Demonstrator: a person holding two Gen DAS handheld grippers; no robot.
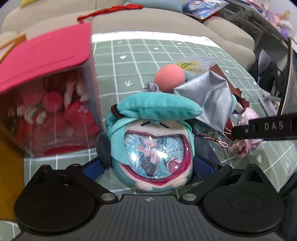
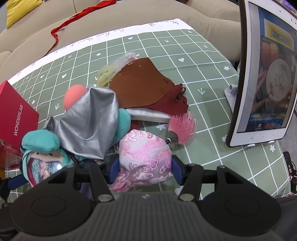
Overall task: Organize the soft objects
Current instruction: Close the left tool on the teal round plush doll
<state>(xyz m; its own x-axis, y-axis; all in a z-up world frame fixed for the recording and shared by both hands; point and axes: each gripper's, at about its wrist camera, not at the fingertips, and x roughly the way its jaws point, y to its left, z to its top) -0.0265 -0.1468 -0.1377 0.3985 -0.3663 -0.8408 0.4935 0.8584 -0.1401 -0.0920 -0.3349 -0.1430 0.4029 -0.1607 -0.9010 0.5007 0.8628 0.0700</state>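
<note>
STEP: both grabs were judged made | left gripper [image 1: 148, 165] jaws were clamped on teal plush [image 1: 146, 140], just right of red box [image 1: 44, 61] | right gripper [image 2: 145, 166] jaws were closed on pink pouch [image 2: 146, 157], right of it | NEXT: a lift clear of silver cloth [image 2: 89, 126] was judged needed, bench [image 2: 213, 118] pile undisturbed

We are in a home living room. We see a beige upholstered sofa [image 2: 130, 20] running along the far side, with a yellow cushion [image 2: 20, 11] on it and a red ribbon [image 2: 78, 16] trailing over its seat. In front of it a green tablecloth [image 2: 185, 77] with white grid lines, hearts and flowers covers the table, and a white tablet [image 2: 267, 74] stands on it showing a video.
</note>
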